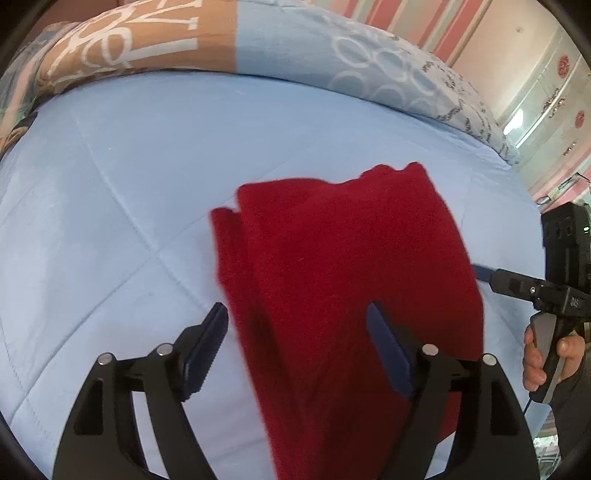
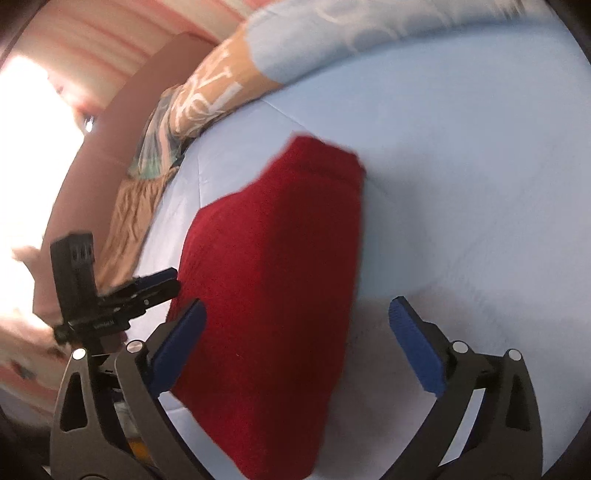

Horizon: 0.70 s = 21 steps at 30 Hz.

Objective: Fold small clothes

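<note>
A red knitted garment (image 1: 343,266) lies folded in a rough rectangle on the light blue bed sheet (image 1: 110,184). My left gripper (image 1: 295,308) hovers over its near edge, open, with the cloth under its right pad and the left pad over bare sheet. My right gripper (image 2: 298,302) is open wide above the garment (image 2: 273,280); its left pad is over the cloth's edge and its right pad over the sheet (image 2: 461,184). Neither pair of pads presses on the cloth. Each gripper shows at the side of the other's view: the right gripper (image 1: 484,274), held by a hand (image 1: 543,354), and the left gripper (image 2: 170,282).
A bunched quilt in pale blue (image 1: 332,48) and orange with white lettering (image 1: 110,37) lies along the back of the bed. A brown headboard (image 2: 122,122) and a pink striped wall (image 1: 424,22) stand beyond. The bed's edge drops off at the right (image 1: 517,166).
</note>
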### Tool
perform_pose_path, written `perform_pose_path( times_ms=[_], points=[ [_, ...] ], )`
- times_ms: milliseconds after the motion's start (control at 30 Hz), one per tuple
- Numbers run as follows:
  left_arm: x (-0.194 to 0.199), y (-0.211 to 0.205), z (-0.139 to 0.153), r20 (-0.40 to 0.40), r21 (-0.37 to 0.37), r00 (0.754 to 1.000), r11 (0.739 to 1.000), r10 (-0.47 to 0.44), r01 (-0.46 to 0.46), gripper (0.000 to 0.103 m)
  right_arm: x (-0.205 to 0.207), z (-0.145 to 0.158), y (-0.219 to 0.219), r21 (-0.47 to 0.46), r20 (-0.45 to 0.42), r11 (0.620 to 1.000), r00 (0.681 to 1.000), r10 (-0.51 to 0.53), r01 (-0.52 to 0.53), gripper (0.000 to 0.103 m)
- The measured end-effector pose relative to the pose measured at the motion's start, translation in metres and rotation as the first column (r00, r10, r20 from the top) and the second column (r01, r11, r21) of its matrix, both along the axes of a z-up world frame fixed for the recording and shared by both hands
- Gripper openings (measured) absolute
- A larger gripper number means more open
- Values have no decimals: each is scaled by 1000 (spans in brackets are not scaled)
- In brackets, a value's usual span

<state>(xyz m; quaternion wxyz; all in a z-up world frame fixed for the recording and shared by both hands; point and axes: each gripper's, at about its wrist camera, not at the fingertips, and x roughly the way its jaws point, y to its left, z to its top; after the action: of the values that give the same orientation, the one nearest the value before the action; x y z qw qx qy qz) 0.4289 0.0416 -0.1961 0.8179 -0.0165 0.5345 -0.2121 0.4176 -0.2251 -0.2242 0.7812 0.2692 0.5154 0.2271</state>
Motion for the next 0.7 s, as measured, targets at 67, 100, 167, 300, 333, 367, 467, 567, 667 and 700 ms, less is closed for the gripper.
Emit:
perform_pose_path(
  times_ms=[67, 100, 167, 300, 333, 367, 467, 567, 667, 700],
  points=[
    [-1, 6, -1, -3, 9, 1000, 1000, 2, -2, 78, -2, -13, 2, 78, -54, 997, 998, 10, -5, 99],
    [-2, 9, -1, -1, 15, 1000, 1000, 6, -6, 78, -5, -14, 3, 86, -65, 996, 998, 15, -9, 100],
    [-3, 14, -2, -7, 8, 1000, 1000, 6, -6, 78, -7, -21, 13, 73, -75, 997, 997, 36, -30, 100],
    [1, 16, -4, -11, 4, 1000, 1000, -1, 1, 78, -5, -25, 25, 42, -69, 999, 997, 36, -33, 100],
    [1, 15, -5, -10, 5, 1000, 1000, -3, 3, 78, -4, -24, 27, 49, -64, 998, 997, 39, -36, 100],
    [2, 16, -6, -16, 2, 1000, 1000, -6, 6, 79, -1, -22, 31, 69, -57, 997, 997, 50, -46, 100],
    [6, 20, -14, -51, -38, 999, 999, 7, -8, 81, 1, -19, 45, 2, -55, 997, 996, 75, -75, 100],
    [12, 32, -26, -116, -137, 993, 990, 29, -45, 82, -2, -18, 48, -27, -45, 996, 996, 81, -82, 100],
    [20, 41, -40, -186, -255, 982, 964, 21, -69, 82, -2, -20, 46, -22, -48, 996, 996, 81, -82, 100],
    [23, 43, -43, -201, -283, 979, 956, 17, -74, 82, -2, -20, 46, -27, -47, 996, 995, 85, -86, 100]
  ],
)
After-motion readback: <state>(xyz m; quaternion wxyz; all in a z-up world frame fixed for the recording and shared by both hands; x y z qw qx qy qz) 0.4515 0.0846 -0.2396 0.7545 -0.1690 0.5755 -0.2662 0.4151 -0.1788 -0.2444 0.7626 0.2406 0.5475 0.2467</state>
